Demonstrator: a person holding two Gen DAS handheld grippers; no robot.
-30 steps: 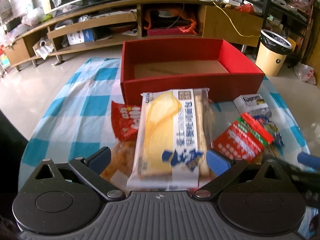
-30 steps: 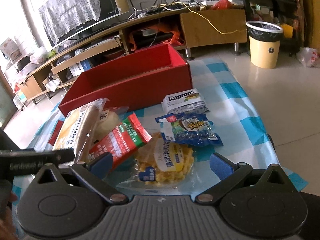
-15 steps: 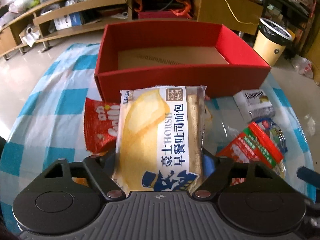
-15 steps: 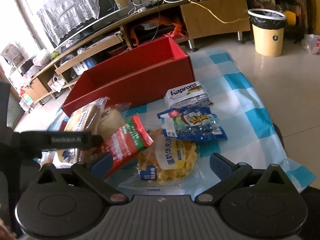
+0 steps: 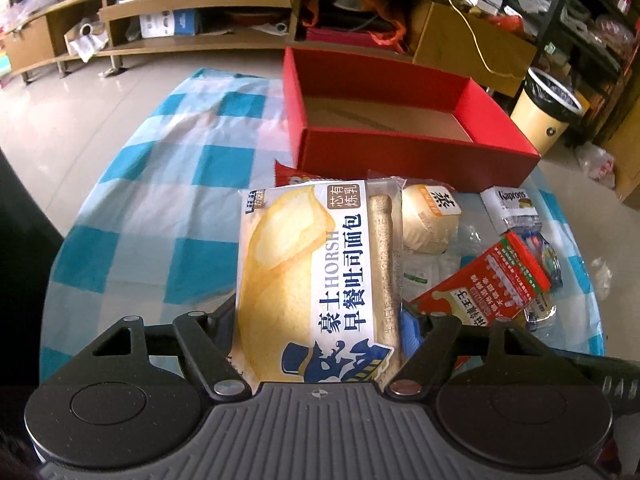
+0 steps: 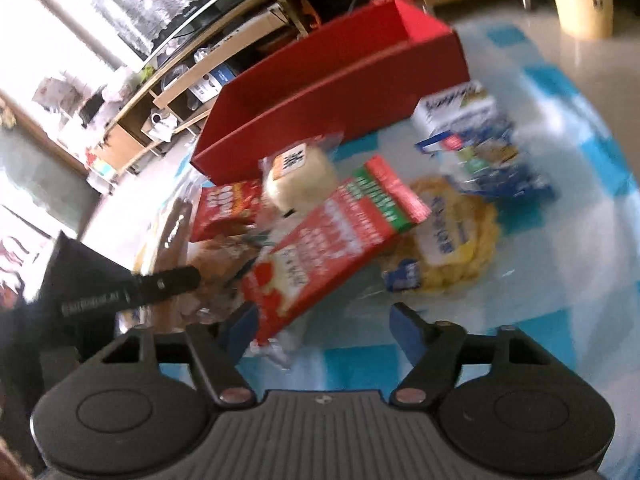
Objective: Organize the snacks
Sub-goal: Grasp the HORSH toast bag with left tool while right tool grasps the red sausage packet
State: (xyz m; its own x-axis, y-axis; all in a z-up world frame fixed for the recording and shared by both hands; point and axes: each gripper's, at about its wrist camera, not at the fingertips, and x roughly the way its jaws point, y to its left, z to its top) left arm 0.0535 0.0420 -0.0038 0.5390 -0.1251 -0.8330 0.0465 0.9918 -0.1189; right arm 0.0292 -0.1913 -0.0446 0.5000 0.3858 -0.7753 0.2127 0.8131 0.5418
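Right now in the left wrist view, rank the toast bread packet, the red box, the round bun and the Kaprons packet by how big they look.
1. Red box and toast bread packet: alike; the packet sits nearest the camera, so unsure.
2. Round bun.
3. Kaprons packet.
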